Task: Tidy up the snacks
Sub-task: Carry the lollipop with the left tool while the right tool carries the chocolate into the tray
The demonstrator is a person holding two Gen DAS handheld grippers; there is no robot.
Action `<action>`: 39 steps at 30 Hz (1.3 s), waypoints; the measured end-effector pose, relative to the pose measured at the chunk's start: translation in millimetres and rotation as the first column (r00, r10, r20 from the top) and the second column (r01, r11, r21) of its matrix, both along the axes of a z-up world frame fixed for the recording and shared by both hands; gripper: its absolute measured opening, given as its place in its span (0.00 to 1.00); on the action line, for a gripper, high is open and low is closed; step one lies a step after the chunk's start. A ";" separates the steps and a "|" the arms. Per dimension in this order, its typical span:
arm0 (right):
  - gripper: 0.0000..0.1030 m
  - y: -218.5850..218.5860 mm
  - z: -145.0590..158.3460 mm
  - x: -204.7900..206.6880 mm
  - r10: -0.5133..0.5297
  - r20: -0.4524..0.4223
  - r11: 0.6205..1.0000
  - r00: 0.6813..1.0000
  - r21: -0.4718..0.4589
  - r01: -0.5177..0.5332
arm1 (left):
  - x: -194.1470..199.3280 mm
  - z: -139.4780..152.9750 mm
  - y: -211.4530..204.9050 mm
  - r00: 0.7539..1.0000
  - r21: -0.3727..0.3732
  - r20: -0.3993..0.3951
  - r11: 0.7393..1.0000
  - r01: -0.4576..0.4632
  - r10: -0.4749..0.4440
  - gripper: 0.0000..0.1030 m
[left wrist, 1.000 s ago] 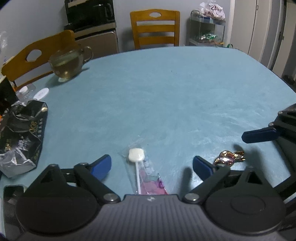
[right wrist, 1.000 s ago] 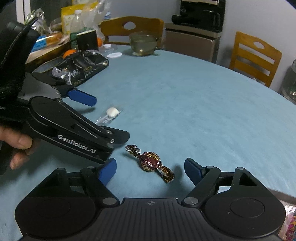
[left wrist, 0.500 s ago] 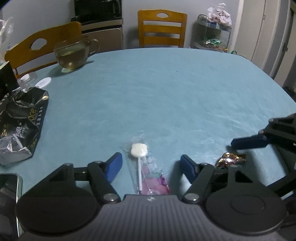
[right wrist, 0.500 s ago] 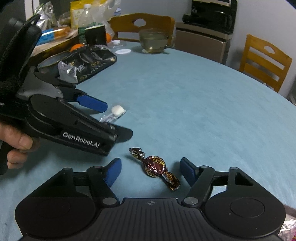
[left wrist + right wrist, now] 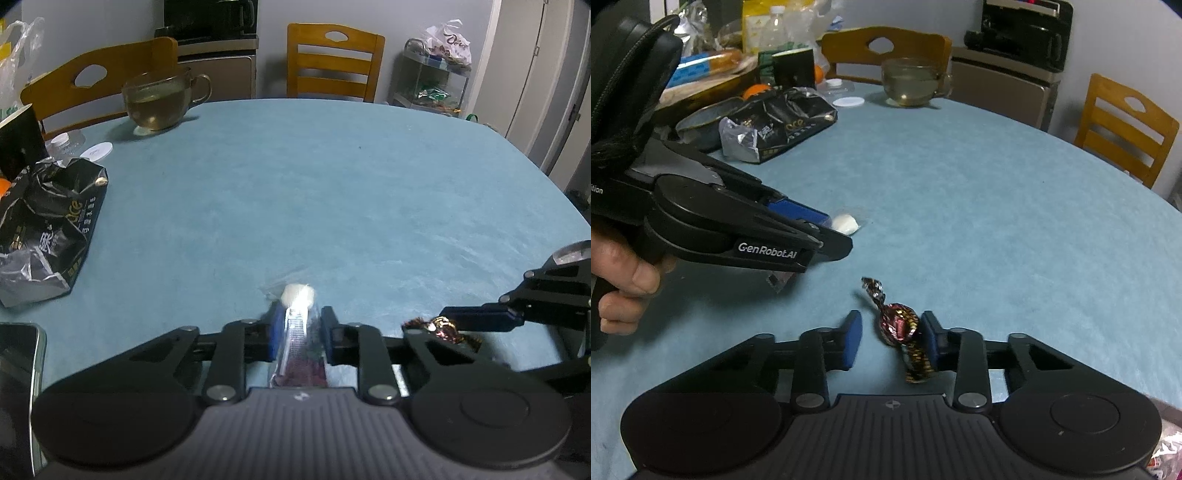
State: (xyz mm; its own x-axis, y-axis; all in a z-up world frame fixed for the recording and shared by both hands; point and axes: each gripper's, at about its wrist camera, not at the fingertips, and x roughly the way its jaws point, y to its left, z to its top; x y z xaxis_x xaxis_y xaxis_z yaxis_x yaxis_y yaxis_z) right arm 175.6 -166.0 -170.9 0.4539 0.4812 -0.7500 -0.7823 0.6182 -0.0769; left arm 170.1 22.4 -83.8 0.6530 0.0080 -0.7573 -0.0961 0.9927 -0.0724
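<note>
**Both grippers closing on sweets**

The left gripper [image 5: 299, 325] is closing, pinching the clear-wrapped white lollipop [image 5: 298, 295]; its stick is blurred. The right gripper [image 5: 891, 338] is closing around the brown foil-wrapped candy [image 5: 897, 326] on the blue tablecloth [image 5: 997, 206], left pad not touching.

Round surface [image 5: 332, 177] under pale blue cloth, dim indoor light. Two wooden chairs [image 5: 334, 62] [image 5: 96, 77] at its far edge, grey cabinet [image 5: 218, 70] with dark appliance [image 5: 210, 16] between them. Glass-shelved cart [image 5: 430, 83] against plain wall, white doors [image 5: 535, 74] beyond it.
</note>
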 end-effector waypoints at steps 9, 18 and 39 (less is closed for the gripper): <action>0.24 -4.9 3.7 -6.5 -0.038 -0.027 0.999 0.999 0.015 0.039 | -9.5 6.6 9.5 1.000 -0.041 -0.007 0.999 -0.007 0.007 0.06; 0.24 -20.8 24.5 -20.3 -0.106 -0.021 0.991 0.994 0.073 0.108 | -21.8 35.6 -6.4 0.999 -0.031 0.034 0.999 0.035 -0.034 0.06; 0.24 -89.0 71.6 -72.0 -0.322 0.024 0.934 0.946 0.169 0.314 | -42.4 87.4 -87.4 0.967 -0.006 0.090 0.971 0.239 -0.238 0.06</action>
